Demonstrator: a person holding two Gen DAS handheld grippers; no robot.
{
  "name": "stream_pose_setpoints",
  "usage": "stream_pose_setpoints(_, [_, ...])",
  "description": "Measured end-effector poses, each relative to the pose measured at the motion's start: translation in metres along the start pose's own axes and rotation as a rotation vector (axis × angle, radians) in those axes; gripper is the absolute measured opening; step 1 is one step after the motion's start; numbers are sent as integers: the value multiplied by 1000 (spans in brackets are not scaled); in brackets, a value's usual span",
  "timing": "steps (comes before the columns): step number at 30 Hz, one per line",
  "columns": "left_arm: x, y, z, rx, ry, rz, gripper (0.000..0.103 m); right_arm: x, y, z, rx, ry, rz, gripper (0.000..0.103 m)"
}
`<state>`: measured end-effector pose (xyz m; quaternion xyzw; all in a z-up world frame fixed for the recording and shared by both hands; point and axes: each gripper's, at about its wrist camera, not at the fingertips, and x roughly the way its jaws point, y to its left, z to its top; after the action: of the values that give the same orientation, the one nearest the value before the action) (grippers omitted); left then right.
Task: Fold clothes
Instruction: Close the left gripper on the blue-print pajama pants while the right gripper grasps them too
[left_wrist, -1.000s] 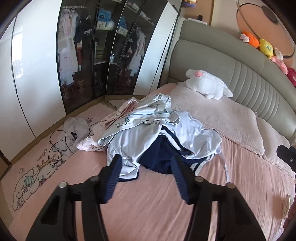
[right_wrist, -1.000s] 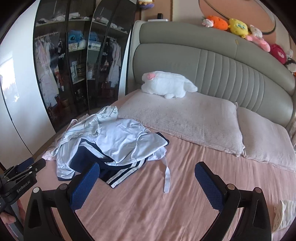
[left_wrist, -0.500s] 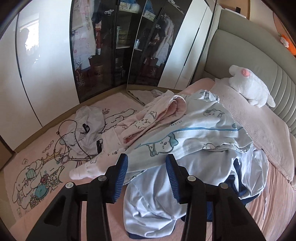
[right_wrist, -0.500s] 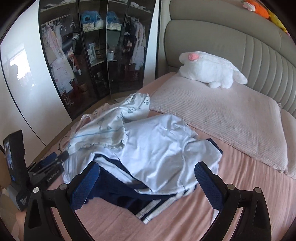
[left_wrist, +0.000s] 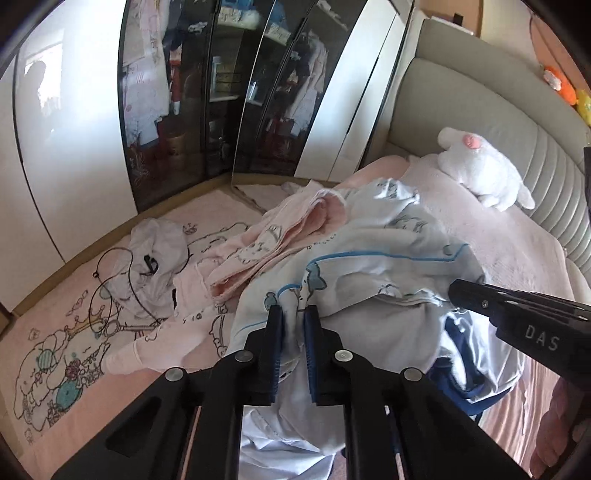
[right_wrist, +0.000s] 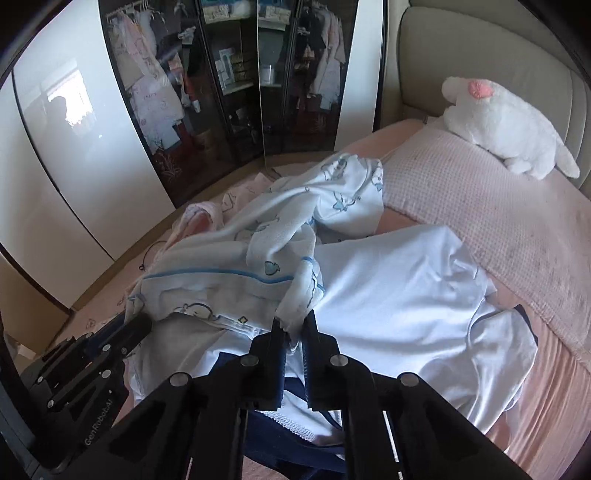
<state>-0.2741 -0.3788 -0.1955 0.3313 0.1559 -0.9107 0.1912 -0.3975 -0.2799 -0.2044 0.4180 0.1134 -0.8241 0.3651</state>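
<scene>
Both tongs, left tongs and right tongs, apparently level, pinch the printed pale-blue garment.

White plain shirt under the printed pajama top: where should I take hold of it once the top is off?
Judging by how it lies, take the white shirt by its free hem edge on the pillow side, coming in low from the right. That edge lies flat and uncovered on the pink sheet; its left part is under the printed pajama top.

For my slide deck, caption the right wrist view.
Right gripper pinches the blue-trimmed cartoon-print garment atop the clothes pile on the pink bed.
</scene>
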Motion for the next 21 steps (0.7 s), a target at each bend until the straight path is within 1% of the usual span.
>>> stream_pose_setpoints(2, [-16, -7, 4, 23, -39, -24, 9, -15, -7, 4, 31, -50, 63, 3])
stream_pose_setpoints(3, [-21, -11, 6, 29, -45, -45, 9, -21, -10, 8, 48, -61, 87, 3])
stream_pose_setpoints(5, [-31, -17, 10, 42, -51, -90, 9, -33, -11, 11, 40, -82, 89, 3])
stream_pose_setpoints(8, [-45, -31, 8, 85, -44, -147, 9, -52, -10, 5, 34, -95, 81, 3])
stream_pose_setpoints(11, [-65, -46, -4, 118, -21, -228, 9, -73, -22, -15, 105, -106, 154, 3])
stream_pose_setpoints(14, [-85, -67, -20, 167, 14, -311, 9, -98, -37, -40, 148, -115, 132, 3])
stream_pose_setpoints(16, [-97, -83, -31, 200, 45, -370, 9, -119, -47, -54, 156, -133, 107, 2])
stream_pose_setpoints(18, [-108, -103, -45, 246, 63, -414, 9, -145, -60, -67, 171, -154, 84, 1])
stream_pose_setpoints(21, [-120, -130, -57, 270, 104, -492, 9, -186, -78, -90, 183, -172, 13, 0])
